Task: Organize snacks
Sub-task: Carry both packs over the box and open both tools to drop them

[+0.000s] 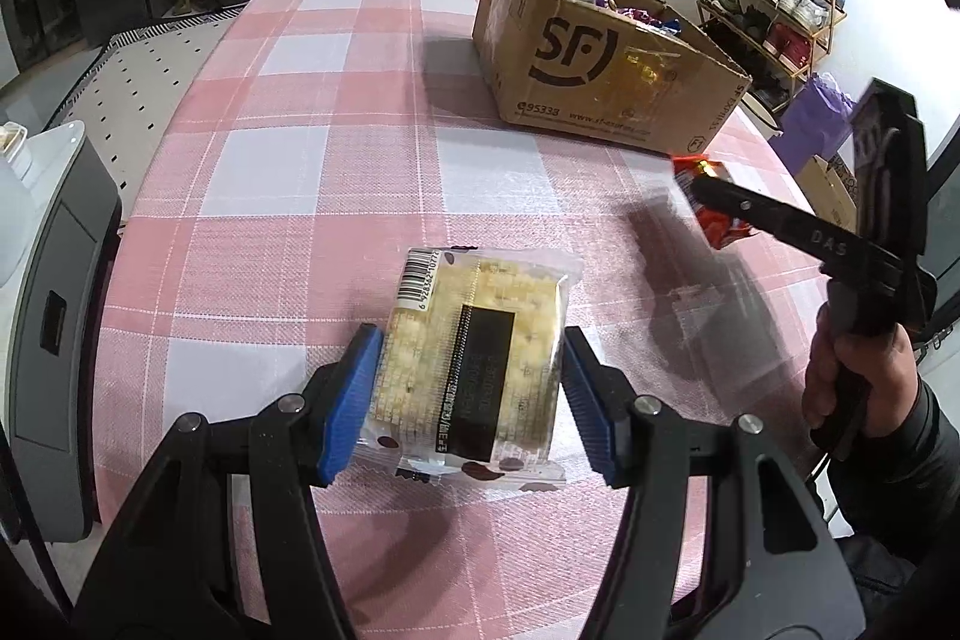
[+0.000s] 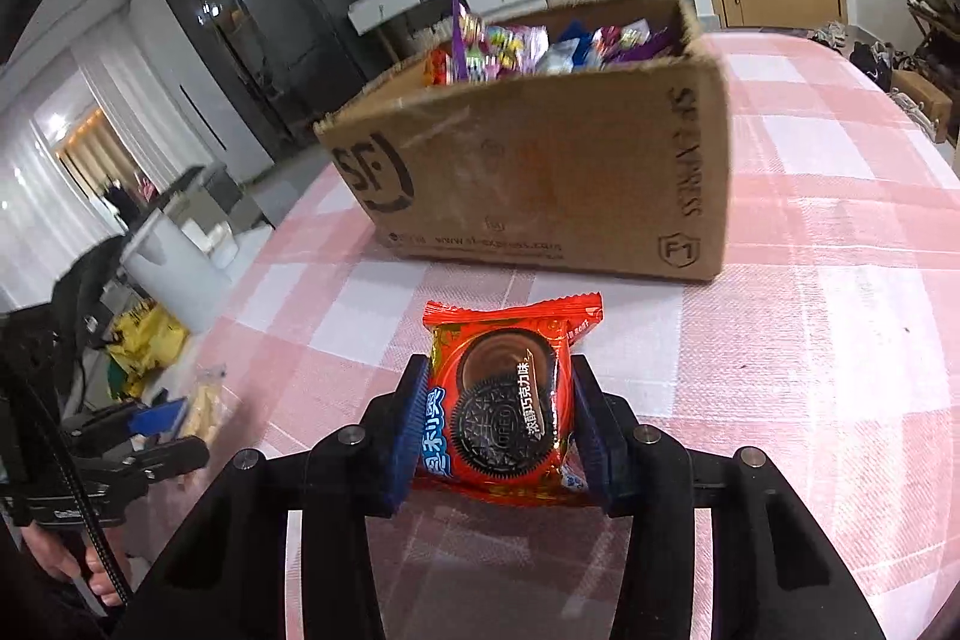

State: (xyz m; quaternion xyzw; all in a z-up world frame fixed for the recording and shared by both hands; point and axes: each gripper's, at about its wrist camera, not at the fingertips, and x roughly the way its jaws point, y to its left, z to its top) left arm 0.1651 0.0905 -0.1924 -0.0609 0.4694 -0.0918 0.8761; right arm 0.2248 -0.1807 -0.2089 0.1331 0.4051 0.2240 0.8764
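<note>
Gripping a red cookie packet (image 2: pixel 510 400), the right tongs (image 2: pixel 498 436) hang above the checked surface (image 2: pixel 810 340) – the snack-filled cardboard box (image 2: pixel 540 172) lies straight ahead, just beyond. The left tongs (image 1: pixel 474 394) clasp a cracker pack (image 1: pixel 474 358), farther from the box.

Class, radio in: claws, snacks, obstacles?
Left claw grips cracker pack. Right claw shut on cookie packet. Box ahead, path clear.

cardboard box (image 1: pixel 606 58): "sf", "95338"; red cookie packet (image 2: pixel 510 412): "oreo".
</note>
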